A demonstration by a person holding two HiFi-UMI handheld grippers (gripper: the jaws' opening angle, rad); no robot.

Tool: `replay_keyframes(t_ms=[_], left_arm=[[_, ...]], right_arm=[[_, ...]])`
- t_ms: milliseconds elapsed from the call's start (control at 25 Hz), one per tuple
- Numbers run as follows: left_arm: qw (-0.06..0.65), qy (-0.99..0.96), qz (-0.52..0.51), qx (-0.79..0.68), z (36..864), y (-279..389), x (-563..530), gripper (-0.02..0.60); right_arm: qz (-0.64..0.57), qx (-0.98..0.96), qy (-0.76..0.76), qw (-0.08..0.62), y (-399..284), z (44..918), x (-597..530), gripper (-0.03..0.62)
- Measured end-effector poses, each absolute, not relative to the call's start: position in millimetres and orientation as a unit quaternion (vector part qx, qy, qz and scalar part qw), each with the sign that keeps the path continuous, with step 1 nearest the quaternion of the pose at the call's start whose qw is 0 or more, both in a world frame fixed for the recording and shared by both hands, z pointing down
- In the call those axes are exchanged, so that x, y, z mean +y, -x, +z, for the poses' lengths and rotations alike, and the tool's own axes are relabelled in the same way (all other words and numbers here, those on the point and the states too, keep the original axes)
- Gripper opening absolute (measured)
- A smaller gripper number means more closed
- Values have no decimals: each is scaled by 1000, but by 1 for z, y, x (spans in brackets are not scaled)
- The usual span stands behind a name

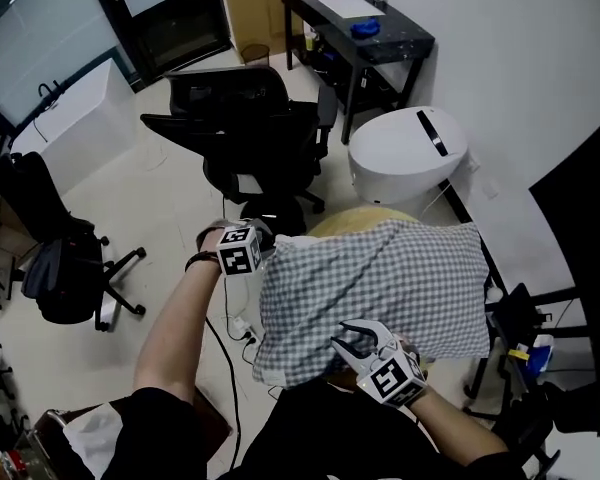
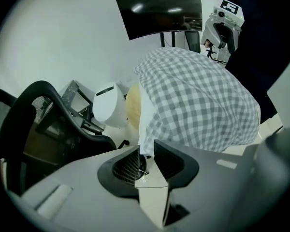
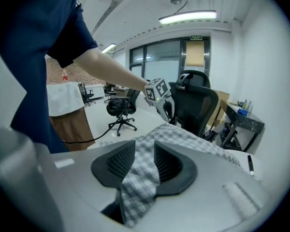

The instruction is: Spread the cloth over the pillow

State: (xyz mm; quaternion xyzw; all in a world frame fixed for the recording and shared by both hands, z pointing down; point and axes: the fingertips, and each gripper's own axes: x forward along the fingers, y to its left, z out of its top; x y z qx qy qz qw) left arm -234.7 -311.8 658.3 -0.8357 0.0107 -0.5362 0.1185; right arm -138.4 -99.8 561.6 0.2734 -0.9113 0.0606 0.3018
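A grey-and-white checked cloth (image 1: pixel 380 288) lies draped over a pillow, of which a yellowish strip (image 1: pixel 365 218) shows at the far edge. My left gripper (image 1: pixel 267 252) is at the cloth's far left corner, and in the left gripper view its jaws (image 2: pixel 146 157) are shut on the white hem of the cloth (image 2: pixel 198 105). My right gripper (image 1: pixel 361 337) is at the near edge. In the right gripper view a bunched fold of the cloth (image 3: pixel 144 170) fills the gap of its jaws (image 3: pixel 145 161), which are shut on it.
A black office chair (image 1: pixel 250 118) stands just beyond the pillow, with a white round bin (image 1: pixel 405 148) to its right. A black desk (image 1: pixel 365 28) is by the far wall. Another chair (image 1: pixel 55 258) stands at the left. A cable (image 1: pixel 230 368) runs across the floor.
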Motion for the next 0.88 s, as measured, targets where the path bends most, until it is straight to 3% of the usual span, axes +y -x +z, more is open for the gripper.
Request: replay_keyframes(t_ms=[320,440,520,720,880], left_arm=[[37,839,-539,-67,710,212,-317,83],[-3,833,-546,-87,726,211,-313,137],[-15,833,-544,-103,731,207,-308,140],[18,820,-559,-119,733,208,-305,23],[49,830,-546,-106,721,206,-311,0]], right_arm=[[71,-908,-305,280,132,542,-108,133],[82,-903,-315,282,125,547,-109,133],[88,-900,-320,283,122,550,-108,133],[97,-895,-329,286,114,557,-105,133],[99,-895,-328,287,114,560,-107,133]])
